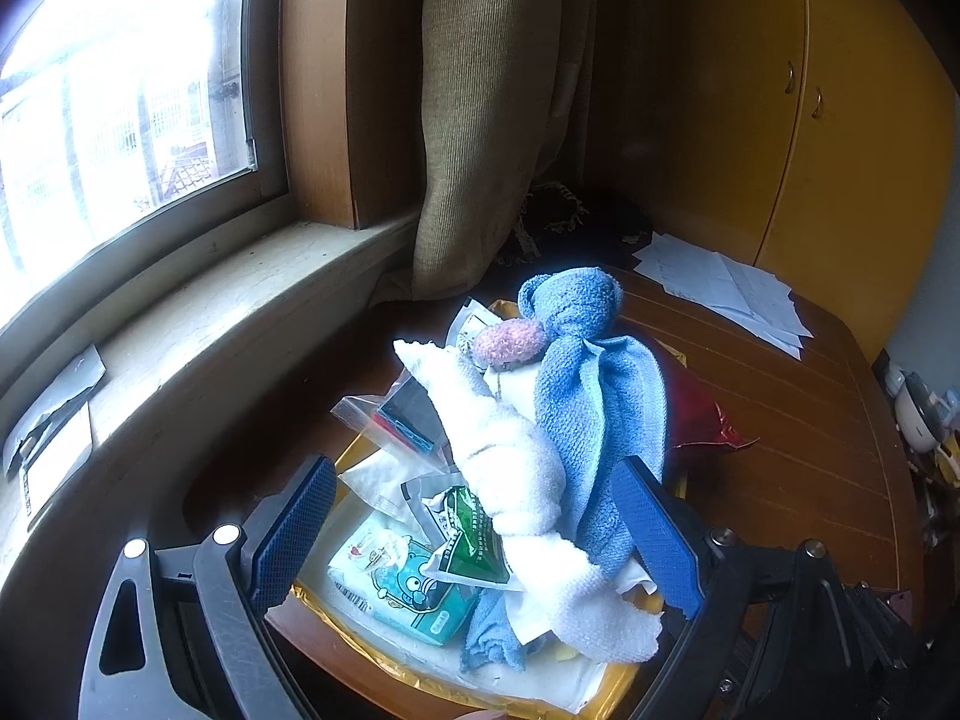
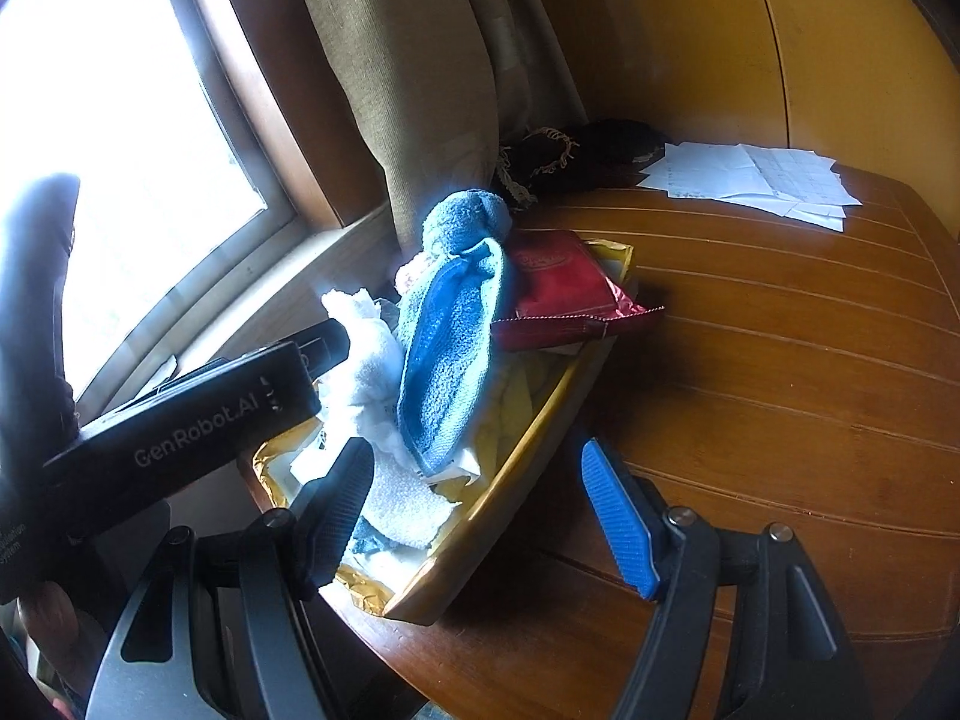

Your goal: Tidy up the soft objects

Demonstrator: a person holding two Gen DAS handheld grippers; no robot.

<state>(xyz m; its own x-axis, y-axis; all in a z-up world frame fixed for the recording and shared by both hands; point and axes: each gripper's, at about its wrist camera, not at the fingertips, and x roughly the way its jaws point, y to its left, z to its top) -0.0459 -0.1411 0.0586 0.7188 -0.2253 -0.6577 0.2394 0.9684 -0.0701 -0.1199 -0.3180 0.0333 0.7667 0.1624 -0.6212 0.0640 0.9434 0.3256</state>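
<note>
A yellow tray [image 1: 420,675] on the wooden table holds a heap of soft things. A rolled white towel [image 1: 510,468] lies across the heap, and a knotted blue towel [image 1: 594,396] leans on it. A pink fuzzy piece [image 1: 507,343] sits behind them. My left gripper [image 1: 474,531] is open, its blue pads straddling the near end of both towels without touching. My right gripper [image 2: 480,516] is open too, low over the tray's near corner [image 2: 528,450]. In the right wrist view the white towel [image 2: 372,372] and blue towel [image 2: 450,348] stand upright, beside the left gripper's black housing [image 2: 180,426].
Also in the tray are a tissue pack [image 1: 402,588], a green packet [image 1: 474,534], a zip bag and a red foil packet [image 2: 564,294]. Papers [image 2: 756,177] and a dark cloth [image 2: 576,156] lie at the table's far side. Curtain [image 1: 480,120], windowsill [image 1: 180,330], yellow wardrobe [image 1: 840,120] surround it.
</note>
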